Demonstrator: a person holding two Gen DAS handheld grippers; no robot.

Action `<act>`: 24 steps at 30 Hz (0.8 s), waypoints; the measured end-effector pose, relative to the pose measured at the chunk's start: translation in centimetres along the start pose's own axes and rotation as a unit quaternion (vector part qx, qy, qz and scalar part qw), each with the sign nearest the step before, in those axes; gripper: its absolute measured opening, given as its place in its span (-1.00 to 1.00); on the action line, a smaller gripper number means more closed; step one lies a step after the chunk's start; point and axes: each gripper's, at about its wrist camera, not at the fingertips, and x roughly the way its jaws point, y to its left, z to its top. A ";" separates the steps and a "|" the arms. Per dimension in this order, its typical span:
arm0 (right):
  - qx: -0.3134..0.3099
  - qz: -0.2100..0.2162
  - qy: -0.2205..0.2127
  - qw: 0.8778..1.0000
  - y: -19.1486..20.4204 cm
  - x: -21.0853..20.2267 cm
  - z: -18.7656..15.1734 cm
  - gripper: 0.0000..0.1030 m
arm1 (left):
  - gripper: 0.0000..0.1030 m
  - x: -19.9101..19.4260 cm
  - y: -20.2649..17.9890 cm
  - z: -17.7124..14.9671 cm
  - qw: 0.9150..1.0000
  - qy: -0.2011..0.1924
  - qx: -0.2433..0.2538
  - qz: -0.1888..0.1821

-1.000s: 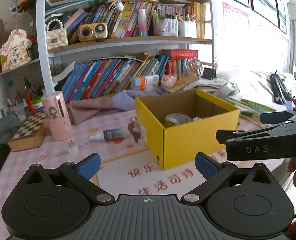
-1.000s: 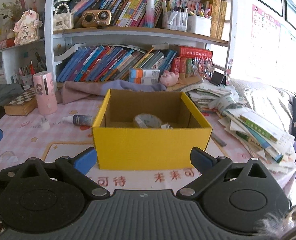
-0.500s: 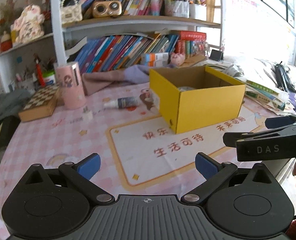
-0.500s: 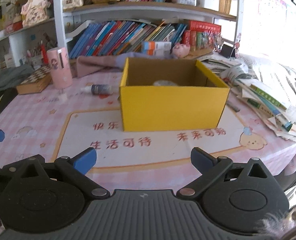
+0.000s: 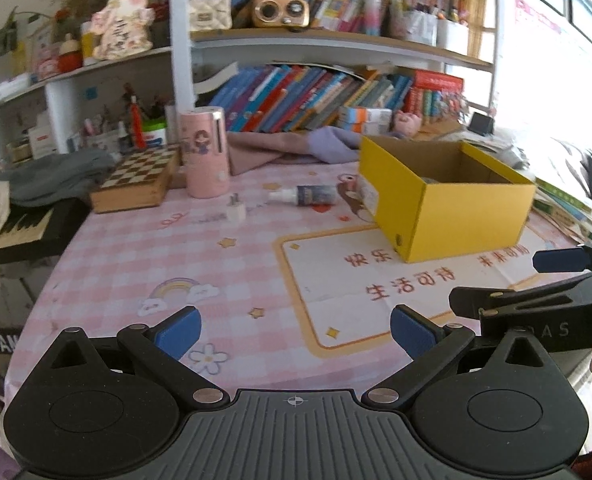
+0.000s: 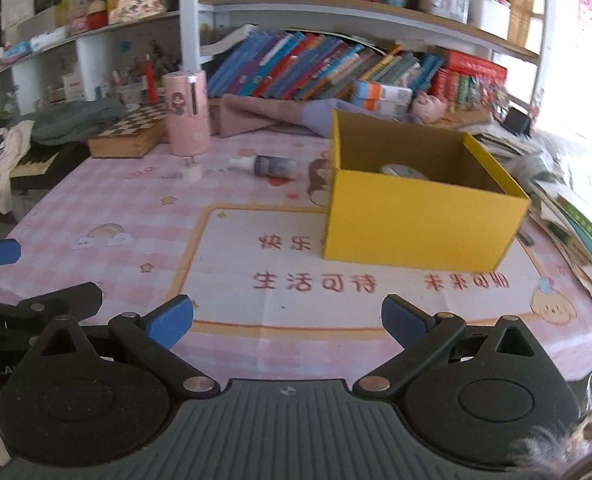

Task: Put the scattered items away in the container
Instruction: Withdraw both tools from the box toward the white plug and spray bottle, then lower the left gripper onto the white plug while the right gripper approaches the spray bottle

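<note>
A yellow cardboard box (image 5: 452, 216) (image 6: 420, 224) stands open on the pink checked tablecloth, with a roll of tape (image 6: 402, 171) inside. A small dark bottle with a white cap (image 5: 312, 195) (image 6: 269, 166) lies left of the box. A white plug (image 5: 235, 210) (image 6: 190, 170) sits further left, near a pink cylinder (image 5: 205, 152) (image 6: 187, 118). My left gripper (image 5: 293, 330) is open and empty, above the table's near edge. My right gripper (image 6: 285, 318) is open and empty, in front of the box.
A chessboard box (image 5: 135, 182) lies at the back left beside grey cloth. A purple cloth (image 6: 279, 118) lies behind the box below the bookshelves. Stacked papers and books (image 6: 572, 216) crowd the right edge. A keyboard (image 5: 19, 228) stands off the table's left side.
Both grippers have pulled back and up from the box and swung left. The bottle, plug and pink cylinder now sit nearer the middle of both views. Nothing on the table moved.
</note>
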 end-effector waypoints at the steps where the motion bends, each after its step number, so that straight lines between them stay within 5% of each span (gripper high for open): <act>1: -0.002 0.003 -0.001 1.000 0.1 0.2 0.1 0.97 | 0.98 0.0 0.2 0.1 1.000 -0.001 -0.002 0.003; 24: -0.046 0.050 0.001 0.998 1.8 9.9 7.1 0.90 | 0.98 6.8 3.7 4.0 0.999 -0.004 -0.031 0.042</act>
